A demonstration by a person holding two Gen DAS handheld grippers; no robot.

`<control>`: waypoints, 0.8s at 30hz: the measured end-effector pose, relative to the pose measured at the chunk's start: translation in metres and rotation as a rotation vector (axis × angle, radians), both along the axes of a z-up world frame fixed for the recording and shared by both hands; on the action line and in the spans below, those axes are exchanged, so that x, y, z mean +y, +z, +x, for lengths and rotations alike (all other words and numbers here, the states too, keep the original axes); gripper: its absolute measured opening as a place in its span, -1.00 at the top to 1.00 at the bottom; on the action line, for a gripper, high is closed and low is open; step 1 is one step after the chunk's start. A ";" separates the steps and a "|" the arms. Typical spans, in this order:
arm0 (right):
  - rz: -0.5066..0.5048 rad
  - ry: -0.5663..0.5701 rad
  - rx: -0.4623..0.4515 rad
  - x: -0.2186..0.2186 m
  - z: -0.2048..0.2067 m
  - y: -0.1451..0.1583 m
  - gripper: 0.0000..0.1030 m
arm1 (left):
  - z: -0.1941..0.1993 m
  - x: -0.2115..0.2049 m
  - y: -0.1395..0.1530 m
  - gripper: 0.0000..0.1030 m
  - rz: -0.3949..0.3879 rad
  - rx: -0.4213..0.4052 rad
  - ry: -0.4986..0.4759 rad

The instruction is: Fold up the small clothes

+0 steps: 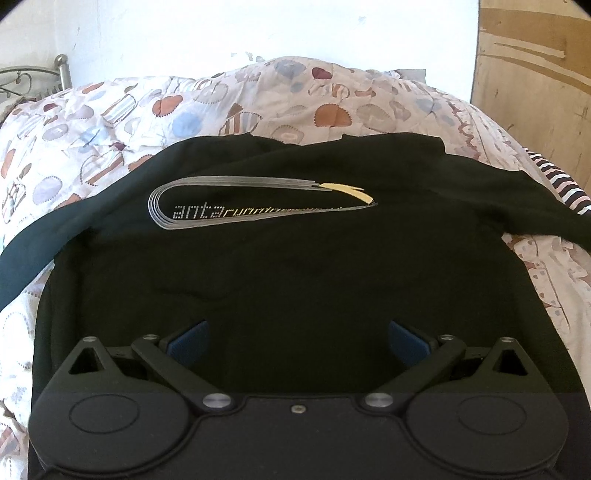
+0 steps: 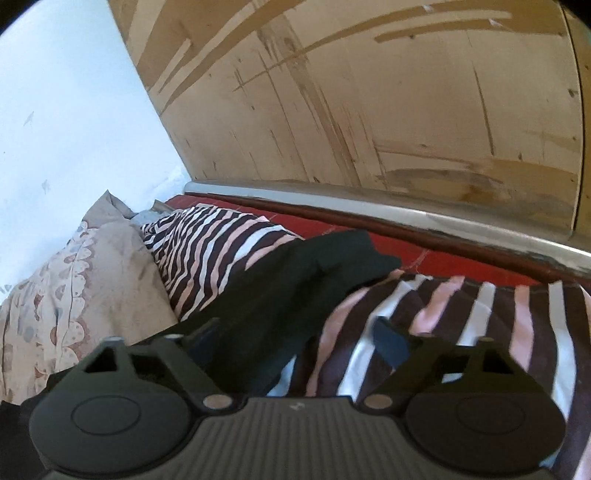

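A black long-sleeved shirt (image 1: 295,251) with a silver loop logo lies spread front-up on the bed. My left gripper (image 1: 299,339) hovers low over its lower body, open, blue pads (image 1: 190,338) wide apart with only flat cloth beneath. One sleeve runs off to the left, the other to the right edge. In the right wrist view that right sleeve (image 2: 295,295) stretches away over a striped cloth (image 2: 221,243). My right gripper (image 2: 295,339) is open and straddles the sleeve near its base. The right pad (image 2: 386,343) stands clear of the sleeve; the left finger is dark against the fabric.
A patterned quilt (image 1: 110,122) covers the bed around the shirt. A metal bed rail (image 2: 406,218) and a red mattress edge (image 2: 443,258) run behind the sleeve, below a scuffed wooden board (image 2: 369,110). A white wall (image 1: 221,29) and a metal headboard (image 1: 33,77) stand at the back.
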State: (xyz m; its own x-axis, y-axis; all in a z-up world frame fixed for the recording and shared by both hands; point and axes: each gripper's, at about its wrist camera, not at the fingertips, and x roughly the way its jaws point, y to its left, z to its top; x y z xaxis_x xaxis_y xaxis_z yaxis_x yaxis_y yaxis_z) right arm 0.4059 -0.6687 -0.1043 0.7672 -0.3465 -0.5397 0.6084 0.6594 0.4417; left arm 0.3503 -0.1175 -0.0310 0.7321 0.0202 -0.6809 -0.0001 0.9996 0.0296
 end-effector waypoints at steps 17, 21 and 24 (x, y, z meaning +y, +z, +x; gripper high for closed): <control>0.163 -0.088 -0.091 -0.043 0.001 -0.009 0.90 | -0.002 0.020 -0.001 -0.99 -0.028 0.014 0.033; 0.081 -0.062 -0.094 -0.034 -0.001 0.011 0.97 | -0.002 0.026 0.004 -0.99 -0.049 0.014 0.049; -0.067 0.002 -0.107 -0.015 0.001 0.045 0.98 | -0.002 0.032 0.011 -0.99 -0.064 0.005 0.063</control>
State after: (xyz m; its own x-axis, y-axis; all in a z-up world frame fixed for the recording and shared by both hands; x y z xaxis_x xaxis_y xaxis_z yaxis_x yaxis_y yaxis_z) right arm 0.4069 -0.6840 -0.0592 0.8200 -0.3775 -0.4303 0.5589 0.6904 0.4593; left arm 0.3484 -0.0857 -0.0200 0.7272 0.0223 -0.6861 -0.0627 0.9974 -0.0341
